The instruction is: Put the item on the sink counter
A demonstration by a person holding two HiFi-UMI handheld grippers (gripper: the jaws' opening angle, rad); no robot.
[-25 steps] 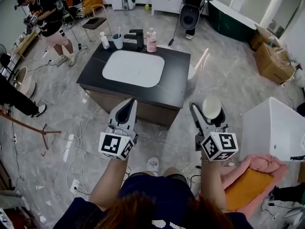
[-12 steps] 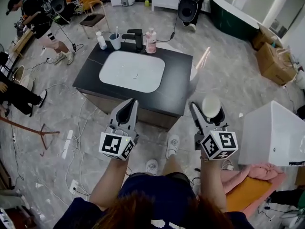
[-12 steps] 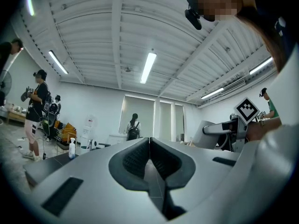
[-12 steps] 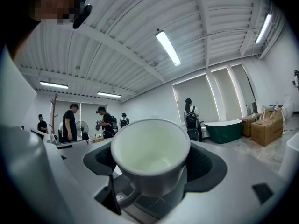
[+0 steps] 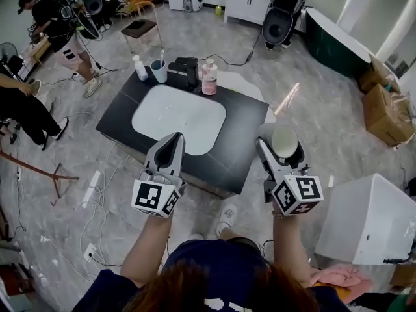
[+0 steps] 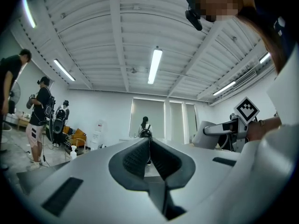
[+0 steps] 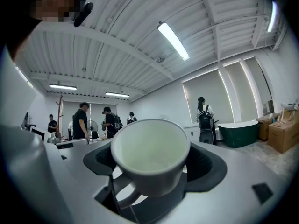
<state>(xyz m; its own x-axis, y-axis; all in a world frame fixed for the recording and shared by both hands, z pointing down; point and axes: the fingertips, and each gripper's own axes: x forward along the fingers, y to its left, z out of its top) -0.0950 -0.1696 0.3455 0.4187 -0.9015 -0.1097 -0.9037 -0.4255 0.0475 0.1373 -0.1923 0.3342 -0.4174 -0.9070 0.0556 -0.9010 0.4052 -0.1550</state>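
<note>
Holding a white cup (image 7: 150, 155) upright in my right claw (image 5: 281, 149), I have the jaws clamped on its sides, its handle turned toward me. My left claw (image 5: 173, 145) is pressed together with nothing in it. From the head view, both claws sit over the near edge of the dark counter (image 5: 240, 132), the cup above its right part. A white basin (image 5: 179, 116) is sunk in the counter; behind it stand a bottle (image 5: 140, 68), a blue tumbler (image 5: 159, 70), a black tap (image 5: 188, 71) and a pink bottle (image 5: 209, 78). Grey tile floor (image 5: 325, 103) lies around, cables at left, a white box (image 5: 370, 220) at right, people (image 5: 55, 25) far left. A second ago the counter lay ahead of my claws; now it is under them.
</note>
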